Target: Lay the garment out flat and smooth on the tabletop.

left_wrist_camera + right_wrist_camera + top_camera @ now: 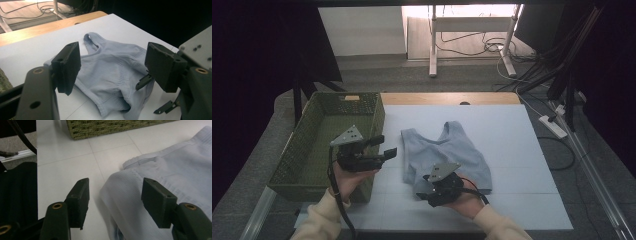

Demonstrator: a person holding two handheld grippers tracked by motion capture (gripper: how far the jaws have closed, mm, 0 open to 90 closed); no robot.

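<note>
A light blue sleeveless top (447,152) lies flat on the white table, straps toward the far side. My left gripper (386,145) hovers above the basket's right wall. It points at the top (110,70), and its jaws stand open with nothing between them (113,66). My right gripper (423,189) sits low at the top's near left corner and is open. In the right gripper view the hem's corner (180,170) lies just ahead of and below the right gripper (116,200), and neither pad presses on the cloth. The right gripper (147,100) also shows at the right of the left gripper view.
A green woven basket (377,115) stands at the table's left edge, its wall (112,127) ahead of my right gripper. The white table top (512,150) stretches to the right of the garment. A power strip (554,126) and cables lie on the floor beyond the right edge.
</note>
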